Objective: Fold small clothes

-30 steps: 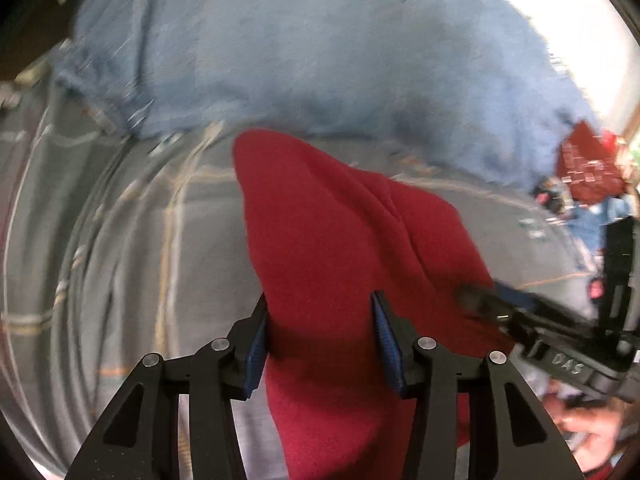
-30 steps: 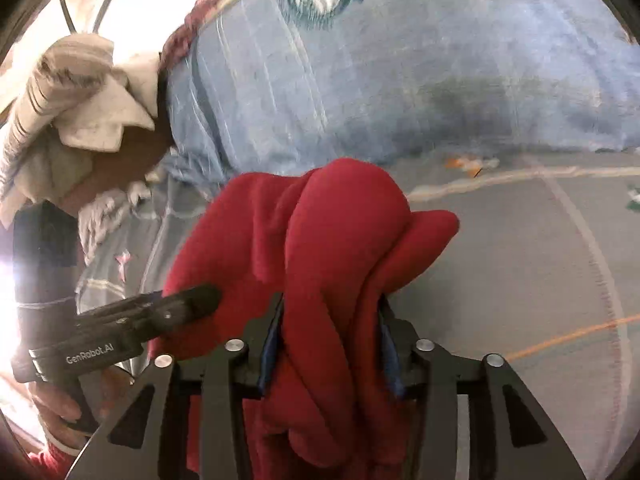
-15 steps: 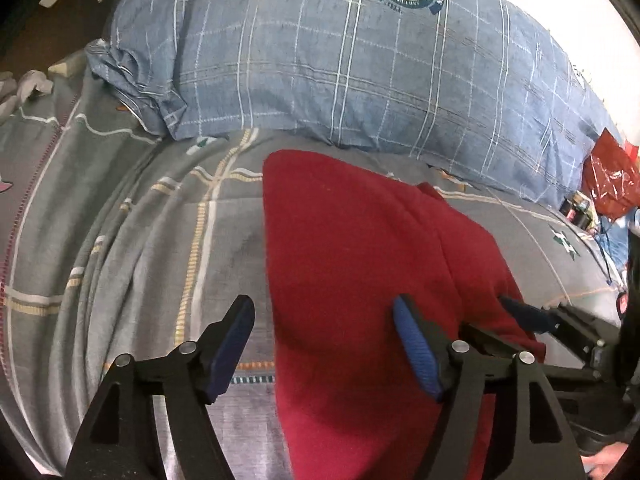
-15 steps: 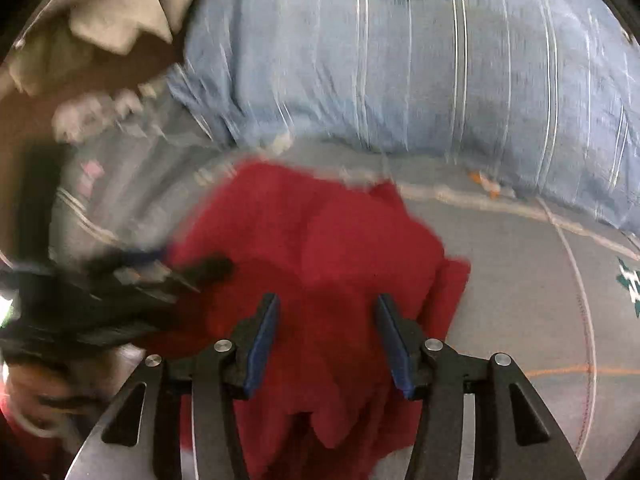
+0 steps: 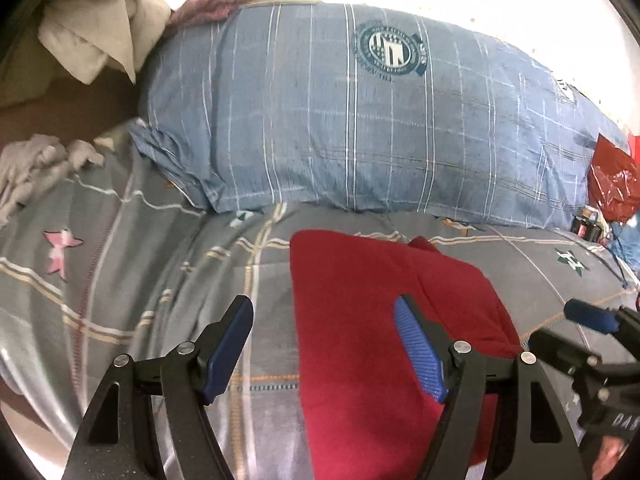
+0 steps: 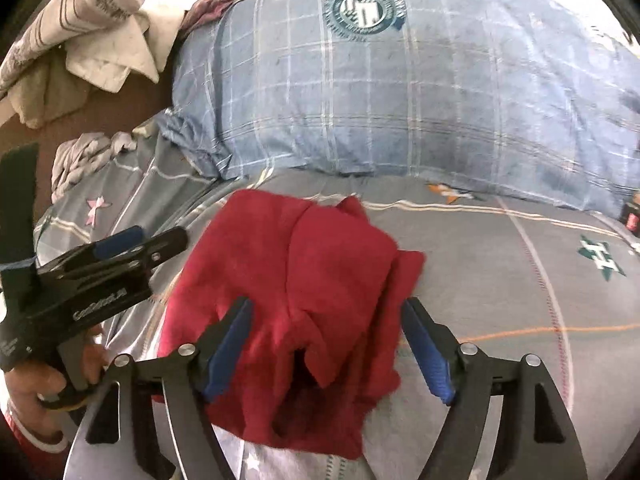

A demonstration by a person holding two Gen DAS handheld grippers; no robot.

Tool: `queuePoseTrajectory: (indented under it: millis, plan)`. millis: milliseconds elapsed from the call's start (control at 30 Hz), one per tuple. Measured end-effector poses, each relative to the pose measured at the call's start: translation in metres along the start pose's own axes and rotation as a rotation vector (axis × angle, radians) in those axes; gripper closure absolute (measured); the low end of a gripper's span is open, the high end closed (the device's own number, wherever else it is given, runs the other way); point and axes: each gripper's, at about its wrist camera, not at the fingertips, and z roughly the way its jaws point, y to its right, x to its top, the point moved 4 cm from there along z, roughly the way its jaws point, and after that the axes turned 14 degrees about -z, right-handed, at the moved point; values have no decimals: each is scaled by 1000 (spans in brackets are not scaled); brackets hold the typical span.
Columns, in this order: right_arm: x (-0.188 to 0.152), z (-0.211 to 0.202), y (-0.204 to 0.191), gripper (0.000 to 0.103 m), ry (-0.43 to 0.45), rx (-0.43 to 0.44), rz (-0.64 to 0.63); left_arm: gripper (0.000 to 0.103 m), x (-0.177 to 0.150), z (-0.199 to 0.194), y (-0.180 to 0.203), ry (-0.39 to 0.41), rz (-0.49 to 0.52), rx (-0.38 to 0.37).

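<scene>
A small red garment (image 5: 380, 328) lies folded over on the grey patterned bedsheet (image 5: 140, 280); it also shows in the right wrist view (image 6: 304, 300). My left gripper (image 5: 324, 316) is open and empty, its jaws wide over the garment's left edge. My right gripper (image 6: 326, 316) is open and empty, its jaws wide over the garment's near right part. The left gripper appears at the left of the right wrist view (image 6: 132, 248), beside the garment. The right gripper's blue fingertip (image 5: 588, 314) shows at the right of the left wrist view.
A blue plaid pillow (image 5: 360, 120) with a round crest lies across the back of the bed. Crumpled pale cloths (image 6: 88, 28) lie at the back left. A red plastic bag (image 5: 612, 184) and small items sit at the far right.
Both grippers held the red garment a second ago, then opened and let it drop onto the sheet. Both have drawn back a little with jaws now wide.
</scene>
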Motion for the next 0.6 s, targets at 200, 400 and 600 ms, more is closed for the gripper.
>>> queuePoseTrajectory:
  millis: [200,400,600]
  plan:
    - [-4,-21,1,17,31,-19,16,28,-6,-28,-6,9,-24,19]
    - [-12,-19,-8,17,17,5,33,28,1,-39,-9,34,-25,43]
    - [-10,-16,-17,17,16,17,17,28,0,-40,-9,35,-17,46]
